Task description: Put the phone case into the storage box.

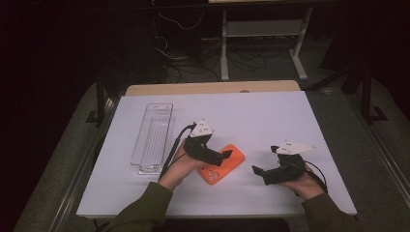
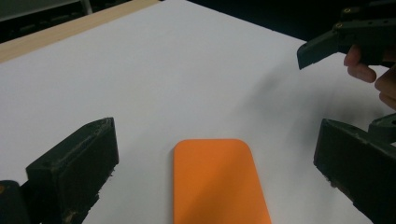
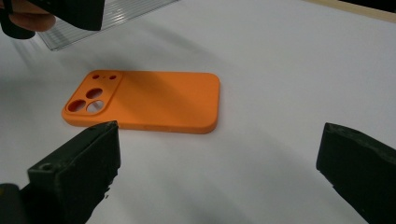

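Your left claw [image 1: 226, 155] hovers wide open right over the orange phone case [image 1: 216, 170], which lies flat on the table [image 1: 270, 116], back up, between its jaws. From that claw, the case's long axis runs straight ahead, so the jaws straddle its narrow width. Your right claw [image 1: 263, 162], also open and holding nothing, sits farther off to the case's side. Beyond your left claw's outer side, a clear plastic tray [image 1: 153, 137] appears empty.
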Motion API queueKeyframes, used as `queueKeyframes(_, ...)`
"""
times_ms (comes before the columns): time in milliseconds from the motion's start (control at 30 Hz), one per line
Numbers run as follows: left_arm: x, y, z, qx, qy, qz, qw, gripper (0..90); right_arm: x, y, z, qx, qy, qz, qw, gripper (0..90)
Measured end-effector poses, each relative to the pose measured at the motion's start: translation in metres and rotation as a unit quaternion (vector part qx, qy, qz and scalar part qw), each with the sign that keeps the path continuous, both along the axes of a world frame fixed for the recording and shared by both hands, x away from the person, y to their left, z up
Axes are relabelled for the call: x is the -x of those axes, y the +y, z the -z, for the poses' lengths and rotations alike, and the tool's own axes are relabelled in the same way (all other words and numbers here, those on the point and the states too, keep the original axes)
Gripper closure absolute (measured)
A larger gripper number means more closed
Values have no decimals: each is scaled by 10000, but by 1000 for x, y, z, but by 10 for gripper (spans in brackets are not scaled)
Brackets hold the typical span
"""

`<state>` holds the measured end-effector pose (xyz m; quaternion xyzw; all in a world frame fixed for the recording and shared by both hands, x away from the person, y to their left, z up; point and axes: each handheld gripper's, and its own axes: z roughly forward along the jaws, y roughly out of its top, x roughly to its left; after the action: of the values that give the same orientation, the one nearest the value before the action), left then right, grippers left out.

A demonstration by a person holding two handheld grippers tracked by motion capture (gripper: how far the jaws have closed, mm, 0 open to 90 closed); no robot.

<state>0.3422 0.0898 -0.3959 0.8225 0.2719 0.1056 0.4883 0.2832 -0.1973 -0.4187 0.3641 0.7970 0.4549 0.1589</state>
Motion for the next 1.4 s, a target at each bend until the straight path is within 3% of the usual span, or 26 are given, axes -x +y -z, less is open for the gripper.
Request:
queueKeyframes(367,2,-1,4,-362,126,33,9993,0,0,0,0,-3,10,11,10000,0)
queueKeyframes(700,5,-2,7,-536,228,-6,9983,0,0,0,0,-3,12,12,10000,0)
queueKeyframes(800,6,-1,8,-720,256,1,9971,0,0,0,-1,-3,10,20,10000,0)
queueKeyframes(1033,9,-3,10,-771,336,-24,9965,0,1,0,-1,0,6,25,10000,0)
queueKeyframes(1100,10,-3,12,-941,345,27,9950,0,1,-1,-1,-8,2,26,10000,0)
queueKeyframes(1233,11,-4,14,-993,396,13,9943,0,0,-1,-1,-12,6,35,10000,0)
queueKeyframes(1400,13,-5,17,-1194,481,23,9917,0,1,-1,-1,-11,-14,35,10000,0)
